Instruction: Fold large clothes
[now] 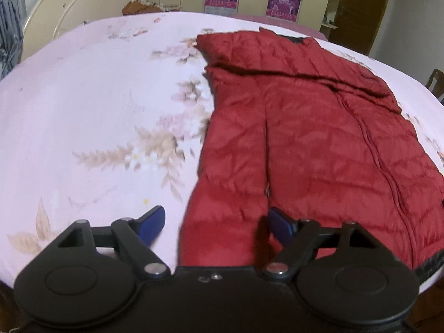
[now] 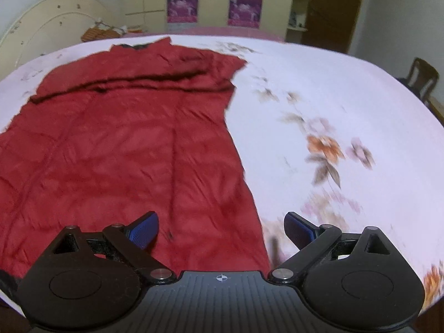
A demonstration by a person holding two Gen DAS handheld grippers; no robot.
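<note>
Plainly, the red quilted jacket (image 1: pixel 319 144) is the one garment laid out, a puffy, slightly shiny piece with stitched channels and soft creases, spread flat on a pale pink bedsheet (image 1: pixel 91 105) printed with faded beige and orange flowers. Its dark collar (image 2: pixel 133 46) lies at the far end, and a sleeve is folded across the chest, leaving a long shadowed ridge from side to side. A zipper line runs down the body in the left wrist view, and a dark hem band shows at the near right corner there. The left gripper (image 1: pixel 219 226) hangs over the jacket's near left edge, its blue ribbed pads standing wide apart with one over bare sheet and the other over red fabric, gripping nothing. The right gripper (image 2: pixel 222 230) hangs over the jacket's near right edge in the same manner, jaws spread wide and empty, one pad above the cloth and one above the sheet. Both have black linkage arms with silver pivot pins. Beyond the bed stand a cream curved headboard (image 1: pixel 69 8), a woven basket (image 2: pixel 97 32), pale cupboard doors bearing purple posters (image 2: pixel 245 8), a brown door (image 1: pixel 363 8) and a dark wooden chair (image 2: pixel 421 79). Nothing lies on the jacket or between the grippers and it.
</note>
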